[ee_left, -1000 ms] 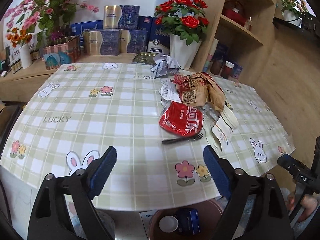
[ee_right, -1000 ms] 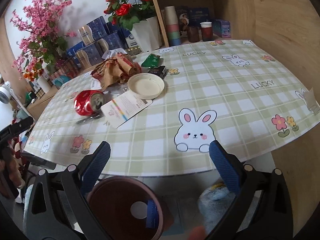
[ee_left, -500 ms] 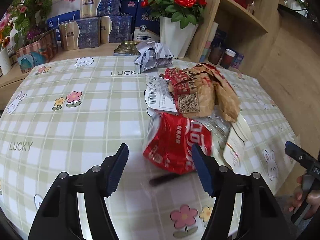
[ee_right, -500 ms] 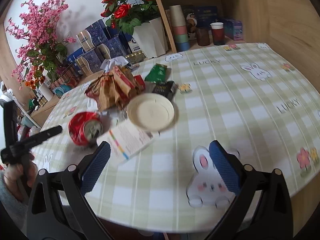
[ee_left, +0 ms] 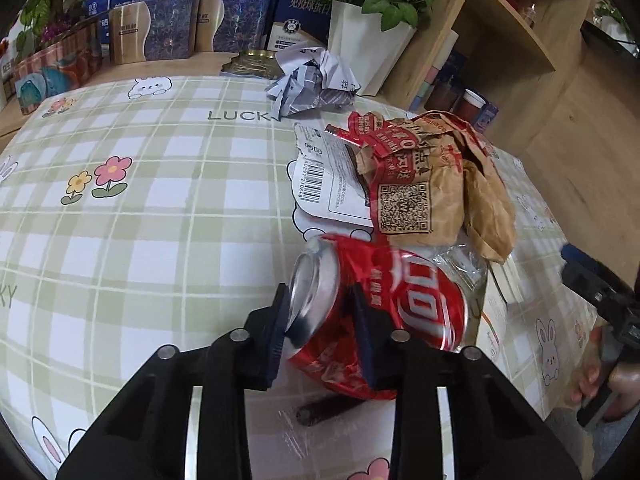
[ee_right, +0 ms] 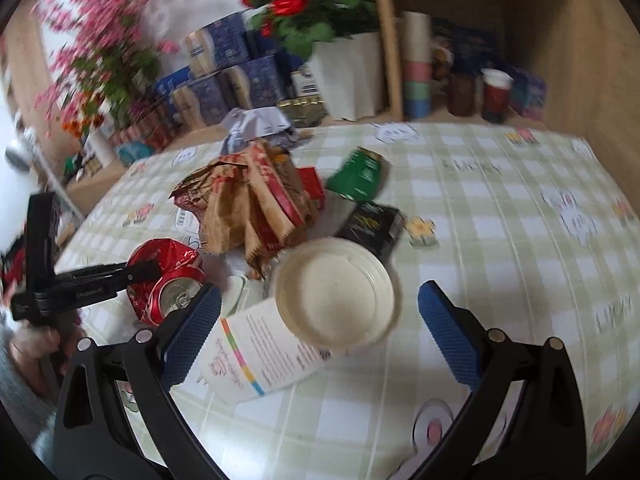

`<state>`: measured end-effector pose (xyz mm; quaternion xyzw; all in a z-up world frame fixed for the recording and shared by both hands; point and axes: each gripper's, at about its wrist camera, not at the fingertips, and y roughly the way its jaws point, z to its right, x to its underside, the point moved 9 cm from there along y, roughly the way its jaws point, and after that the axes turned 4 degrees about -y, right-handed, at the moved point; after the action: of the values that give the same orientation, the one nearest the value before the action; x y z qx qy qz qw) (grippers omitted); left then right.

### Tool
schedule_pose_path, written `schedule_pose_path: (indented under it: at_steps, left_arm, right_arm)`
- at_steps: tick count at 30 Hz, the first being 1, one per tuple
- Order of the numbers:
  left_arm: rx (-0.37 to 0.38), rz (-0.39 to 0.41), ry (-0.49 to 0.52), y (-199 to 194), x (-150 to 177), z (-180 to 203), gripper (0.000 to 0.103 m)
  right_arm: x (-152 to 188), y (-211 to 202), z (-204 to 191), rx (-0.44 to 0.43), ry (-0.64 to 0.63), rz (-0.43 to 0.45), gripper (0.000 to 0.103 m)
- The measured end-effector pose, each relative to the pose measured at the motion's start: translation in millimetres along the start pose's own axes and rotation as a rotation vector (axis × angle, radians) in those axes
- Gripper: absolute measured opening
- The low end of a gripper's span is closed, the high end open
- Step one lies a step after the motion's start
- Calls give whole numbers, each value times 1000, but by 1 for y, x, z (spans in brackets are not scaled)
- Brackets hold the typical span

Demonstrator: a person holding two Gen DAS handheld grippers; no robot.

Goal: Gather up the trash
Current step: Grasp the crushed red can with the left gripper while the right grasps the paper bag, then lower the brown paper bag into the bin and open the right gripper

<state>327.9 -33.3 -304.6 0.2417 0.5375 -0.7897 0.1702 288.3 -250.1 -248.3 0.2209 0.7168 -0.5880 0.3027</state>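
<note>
A crushed red soda can [ee_left: 384,300] lies on its side on the checked tablecloth. My left gripper [ee_left: 320,328] is shut on its silver end and dents it. The can also shows in the right wrist view [ee_right: 164,280], with the left gripper beside it. Behind it lie a crumpled brown paper bag [ee_left: 436,188], a white label sheet [ee_left: 328,180] and crumpled white paper [ee_left: 308,80]. My right gripper [ee_right: 320,332] is open, its jaws on either side of a white round lid [ee_right: 336,300] that rests on a printed leaflet [ee_right: 260,360].
A black plastic fork [ee_left: 324,412] lies under the can. A green packet [ee_right: 360,174] and a black packet [ee_right: 372,224] lie behind the lid. A white vase of red roses [ee_left: 368,44], blue boxes [ee_left: 168,32] and wooden shelves [ee_left: 520,32] stand behind the table.
My left gripper moved forward to the red can and closed on it. My right gripper moved forward over the table, to either side of the white lid.
</note>
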Motion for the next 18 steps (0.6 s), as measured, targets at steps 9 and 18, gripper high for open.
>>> schedule_pose_path:
  at_steps: [9,18]
  left_arm:
    - [9,141,-52,-61,-14,-9,26]
    - [-19,230,-132,-104,-20,-43,25]
  right_arm:
    - [-48,42,-44,-65,-143,-21,97]
    - [-70,97,-60,10,-172,-104,97]
